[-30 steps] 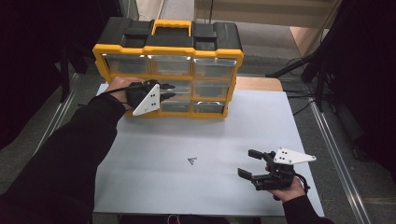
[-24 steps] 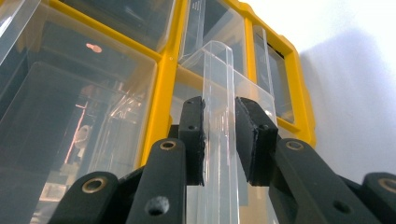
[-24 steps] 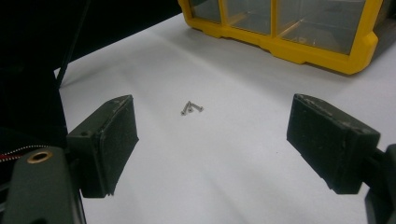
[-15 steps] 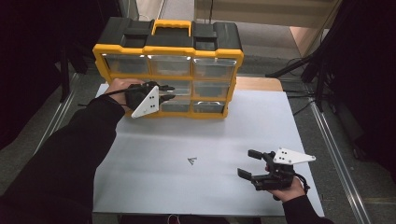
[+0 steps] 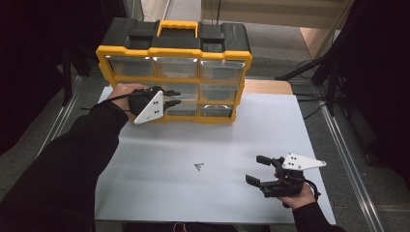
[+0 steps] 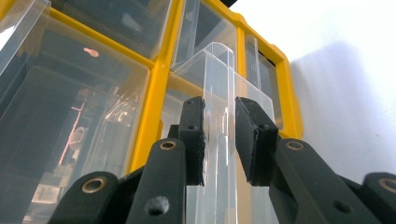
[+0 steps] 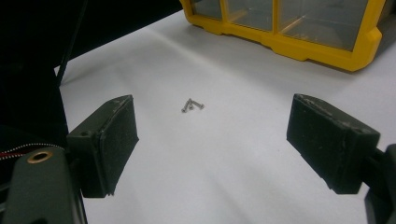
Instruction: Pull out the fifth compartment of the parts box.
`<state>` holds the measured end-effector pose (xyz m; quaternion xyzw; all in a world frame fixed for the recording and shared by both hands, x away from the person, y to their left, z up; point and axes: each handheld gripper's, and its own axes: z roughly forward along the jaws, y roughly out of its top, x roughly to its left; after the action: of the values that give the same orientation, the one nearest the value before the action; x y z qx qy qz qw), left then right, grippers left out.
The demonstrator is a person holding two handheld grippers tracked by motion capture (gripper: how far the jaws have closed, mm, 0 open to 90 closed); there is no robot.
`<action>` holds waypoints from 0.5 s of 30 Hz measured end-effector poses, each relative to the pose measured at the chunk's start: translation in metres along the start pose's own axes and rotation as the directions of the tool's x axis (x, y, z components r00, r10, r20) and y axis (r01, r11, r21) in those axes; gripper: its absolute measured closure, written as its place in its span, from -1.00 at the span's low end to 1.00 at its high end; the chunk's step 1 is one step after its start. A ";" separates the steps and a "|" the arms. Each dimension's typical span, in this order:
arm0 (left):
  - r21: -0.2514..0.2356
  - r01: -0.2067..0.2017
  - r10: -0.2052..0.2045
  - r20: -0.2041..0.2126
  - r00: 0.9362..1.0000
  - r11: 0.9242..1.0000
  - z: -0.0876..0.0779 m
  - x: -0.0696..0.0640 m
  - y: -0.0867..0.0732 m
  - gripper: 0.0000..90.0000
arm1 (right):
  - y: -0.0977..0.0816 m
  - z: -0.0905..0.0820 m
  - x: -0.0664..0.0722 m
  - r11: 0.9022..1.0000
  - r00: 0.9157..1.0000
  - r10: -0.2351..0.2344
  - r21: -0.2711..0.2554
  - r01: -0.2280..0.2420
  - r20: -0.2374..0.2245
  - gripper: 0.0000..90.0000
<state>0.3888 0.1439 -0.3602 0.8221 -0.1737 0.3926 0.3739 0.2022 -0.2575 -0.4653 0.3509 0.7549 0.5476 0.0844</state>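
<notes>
Currently, left gripper (image 6: 219,135): clamped on clear drawer handle (image 6: 219,93) of yellow organizer (image 5: 174,77), ten o'clock.
Right gripper (image 7: 212,140): jaws wide apart, holding nothing, four o'clock.
Screws (image 7: 191,105): table (image 5: 251,140) centre.

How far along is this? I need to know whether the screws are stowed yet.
Not stowed. The left gripper is shut on the clear drawer handle of the yellow organizer; the drawer barely looks pulled out. The right gripper rests open on the table, and the screws still lie loose on the white sheet.
</notes>
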 end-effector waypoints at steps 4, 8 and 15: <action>-0.002 -0.003 0.003 0.007 1.000 1.000 -0.001 0.000 0.001 0.62 | 0.000 0.000 0.000 1.000 1.000 0.004 -0.003 -0.004 0.000 -0.61; -0.005 0.004 -0.004 0.009 1.000 1.000 -0.003 -0.001 0.001 0.62 | 0.000 0.000 0.000 1.000 1.000 0.001 -0.004 -0.001 0.000 -0.61; -0.001 0.011 -0.011 0.002 1.000 1.000 -0.006 -0.004 0.002 0.61 | 0.000 0.000 0.000 1.000 1.000 0.002 -0.003 -0.002 -0.001 -0.61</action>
<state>0.3825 0.1470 -0.3600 0.8234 -0.1698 0.3895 0.3762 0.2020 -0.2577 -0.4651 0.3513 0.7537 0.5491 0.0839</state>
